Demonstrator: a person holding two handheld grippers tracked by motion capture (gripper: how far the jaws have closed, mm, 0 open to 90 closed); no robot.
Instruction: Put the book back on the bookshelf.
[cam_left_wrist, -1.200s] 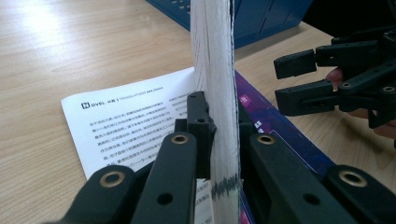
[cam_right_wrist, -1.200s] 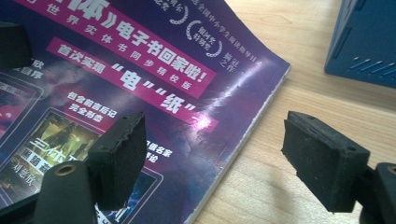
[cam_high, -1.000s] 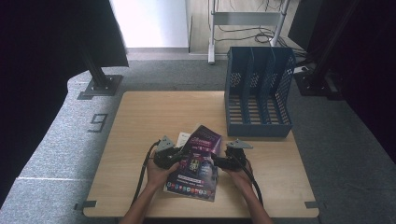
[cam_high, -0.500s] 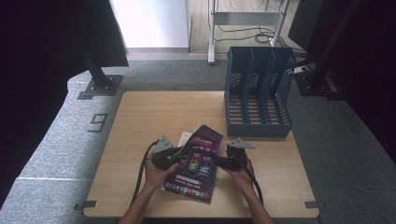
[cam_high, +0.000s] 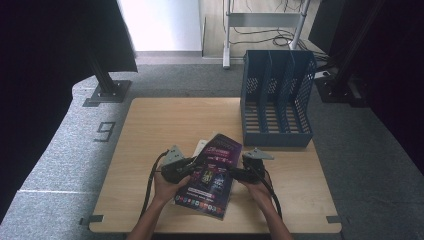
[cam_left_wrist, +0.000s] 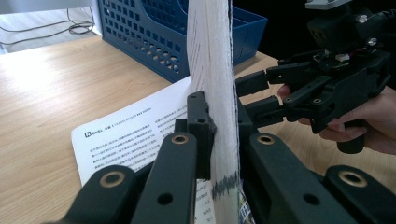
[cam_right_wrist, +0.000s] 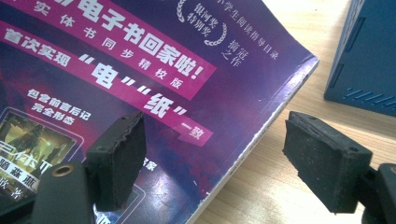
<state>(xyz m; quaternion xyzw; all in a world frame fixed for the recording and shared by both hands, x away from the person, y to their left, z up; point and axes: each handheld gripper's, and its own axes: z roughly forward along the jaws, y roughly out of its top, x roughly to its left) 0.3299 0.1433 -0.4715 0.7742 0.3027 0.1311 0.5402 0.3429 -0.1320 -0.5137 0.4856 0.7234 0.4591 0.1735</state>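
From the high view we see a blue file rack (cam_high: 276, 97) standing at the far right of the tabletop (cam_high: 165, 120), its upright slots showing nothing inside. Near the front edge, a purple book (cam_high: 212, 175) is held tilted above the wood between two hands. The left hand-held gripper (cam_high: 192, 167) meets the book's left edge and the right hand-held gripper (cam_high: 235, 174) sits at its right edge. A white sheet (cam_high: 200, 146) peeks out from behind the book, mostly covered by it. From this height we cannot make out how the jaws stand.

In the left gripper view, we look along the left hand-held gripper (cam_left_wrist: 219, 126), whose jaws are pinching the book (cam_left_wrist: 212, 70) edge-on, so its white page block rises straight up and hides part of the file rack (cam_left_wrist: 163, 37) behind. The printed sheet (cam_left_wrist: 135, 130) lies flat on the tabletop (cam_left_wrist: 46, 93), its near corner hidden by the jaws. The right hand-held gripper (cam_left_wrist: 254, 95) shows farther off, held in a hand, its jaws spread.

In the right gripper view, the right hand-held gripper (cam_right_wrist: 219, 163) has its jaws spread wide astride the book's (cam_right_wrist: 140, 70) edge, one pad over the cover, the other off to the side above the tabletop (cam_right_wrist: 275, 186); neither pad presses it. The cover is cut off at the frame, and a corner of the file rack (cam_right_wrist: 369, 60) shows at right.
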